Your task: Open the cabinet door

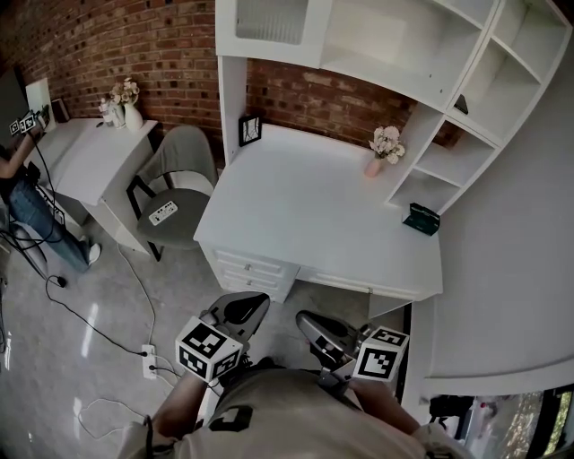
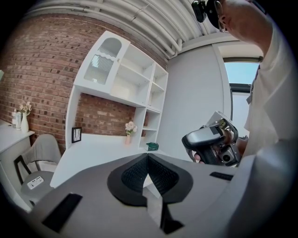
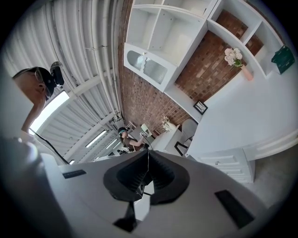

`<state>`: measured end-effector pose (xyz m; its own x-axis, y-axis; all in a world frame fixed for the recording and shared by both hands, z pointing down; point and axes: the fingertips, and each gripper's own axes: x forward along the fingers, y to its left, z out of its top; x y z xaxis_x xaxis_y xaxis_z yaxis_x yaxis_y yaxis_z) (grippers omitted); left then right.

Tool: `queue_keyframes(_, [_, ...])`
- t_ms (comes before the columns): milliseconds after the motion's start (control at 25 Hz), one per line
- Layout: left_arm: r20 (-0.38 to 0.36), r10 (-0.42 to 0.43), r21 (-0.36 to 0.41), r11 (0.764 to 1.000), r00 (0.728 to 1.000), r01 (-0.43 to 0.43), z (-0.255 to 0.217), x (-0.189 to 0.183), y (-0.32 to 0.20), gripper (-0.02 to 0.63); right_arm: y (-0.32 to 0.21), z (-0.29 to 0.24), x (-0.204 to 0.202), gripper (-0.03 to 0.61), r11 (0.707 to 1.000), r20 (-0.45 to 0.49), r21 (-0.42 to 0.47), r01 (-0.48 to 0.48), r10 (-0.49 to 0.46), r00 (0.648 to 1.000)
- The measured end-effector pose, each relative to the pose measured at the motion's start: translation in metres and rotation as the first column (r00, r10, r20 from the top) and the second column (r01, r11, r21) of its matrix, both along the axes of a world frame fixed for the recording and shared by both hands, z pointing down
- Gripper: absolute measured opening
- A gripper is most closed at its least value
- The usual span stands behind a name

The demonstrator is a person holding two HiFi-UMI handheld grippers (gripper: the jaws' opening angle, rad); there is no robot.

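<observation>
Against the brick wall (image 1: 117, 45), the white desk's (image 1: 305, 215) cabinet door (image 1: 269, 20) sits shut far left, while nearby the left gripper (image 1: 244, 310) and right gripper (image 1: 316, 326) hover, jaws closed on nothing.

The cabinet door (image 1: 269, 20) is white with an arched, ribbed-glass pane. It stands upright and shut, at the top left end of the shelf unit (image 1: 430, 63).

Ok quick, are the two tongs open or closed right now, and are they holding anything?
Left grey tongs: closed, holding nothing.
Right grey tongs: closed, holding nothing.
</observation>
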<state>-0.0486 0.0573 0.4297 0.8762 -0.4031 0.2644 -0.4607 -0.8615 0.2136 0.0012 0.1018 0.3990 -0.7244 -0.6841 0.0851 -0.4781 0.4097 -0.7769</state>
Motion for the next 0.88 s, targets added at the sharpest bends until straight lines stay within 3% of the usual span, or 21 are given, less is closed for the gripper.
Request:
queue_keyframes(320, [-0.014,-0.017,-0.01,1.0,1.0,0.017,0.004,-0.018,-0.015,0.015,-0.013,0.003,-0.018,0.026,0.999,-0.011,-0.025,0.023,-0.023,1.0])
queue_keyframes(880, [-0.004,-0.022,-0.029,0.999,1.0,0.022,0.009,-0.01,-0.028,0.015,-0.029,0.007,-0.015,0.026,0.998,-0.021,-0.033,0.061,-0.061,0.998])
